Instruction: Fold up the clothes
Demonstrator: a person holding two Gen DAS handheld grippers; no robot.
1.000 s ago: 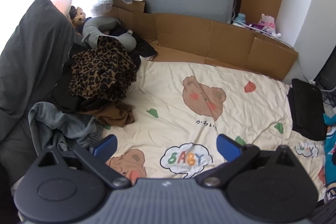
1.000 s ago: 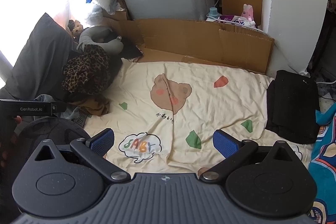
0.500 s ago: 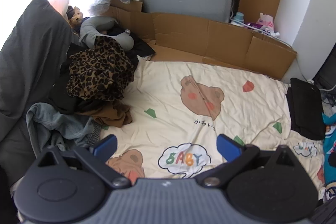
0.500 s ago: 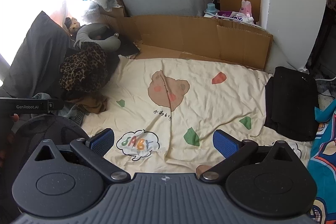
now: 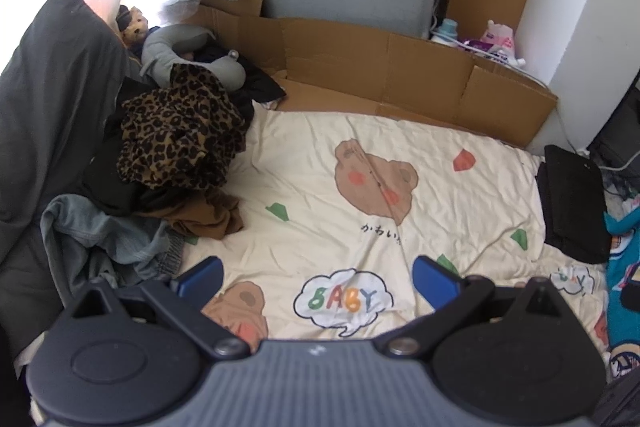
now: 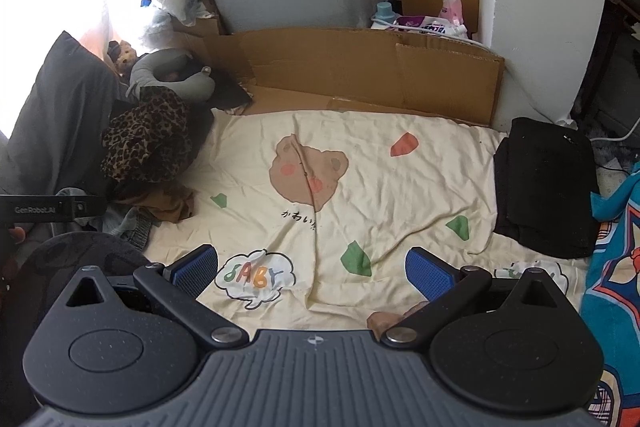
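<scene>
A heap of unfolded clothes lies at the left of the cream bear-print sheet (image 5: pixel 360 227): a leopard-print garment (image 5: pixel 180 139) on top, a brown one (image 5: pixel 204 219) and a grey-blue one (image 5: pixel 100 239) below. The heap also shows in the right wrist view (image 6: pixel 148 143). A folded black garment (image 5: pixel 572 203) lies at the sheet's right edge, also in the right wrist view (image 6: pixel 548 187). My left gripper (image 5: pixel 318 277) is open and empty above the sheet's near edge. My right gripper (image 6: pixel 312 269) is open and empty, to its right.
A dark grey pillow (image 5: pixel 48 99) and a grey neck pillow (image 5: pixel 180 47) sit behind the heap. A cardboard wall (image 5: pixel 400 67) runs along the far edge. A blue patterned cloth (image 6: pixel 616 267) lies at the right. The left gripper's body (image 6: pixel 40 211) shows at left.
Both cameras have drifted slightly; the scene has shifted a little left and down in both views. Nothing on the bed has moved. Both grippers stay open.
</scene>
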